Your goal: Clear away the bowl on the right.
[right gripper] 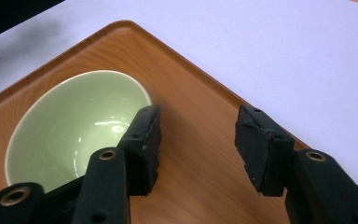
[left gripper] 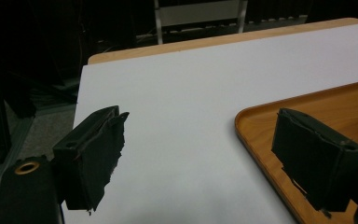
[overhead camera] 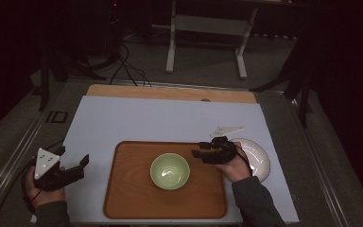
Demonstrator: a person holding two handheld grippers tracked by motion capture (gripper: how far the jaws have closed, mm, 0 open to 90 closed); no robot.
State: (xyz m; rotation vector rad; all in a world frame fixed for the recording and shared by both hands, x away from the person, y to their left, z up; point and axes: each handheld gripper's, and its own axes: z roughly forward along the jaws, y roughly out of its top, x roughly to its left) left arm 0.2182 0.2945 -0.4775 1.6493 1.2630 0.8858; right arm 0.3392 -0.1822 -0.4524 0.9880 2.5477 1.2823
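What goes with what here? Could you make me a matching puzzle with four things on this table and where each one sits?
Things:
1. green bowl
2. wooden tray
3. white plate
4. left gripper

Places:
A. on the sheet to the right of the tray, partly hidden behind the right hand
B. at the sheet's left edge, beside the tray, jaws open and empty
C. in the middle of the tray
D. flat on the pale sheet, near its front edge

Pairs: 1-C, 2-D, 3-A, 4-B
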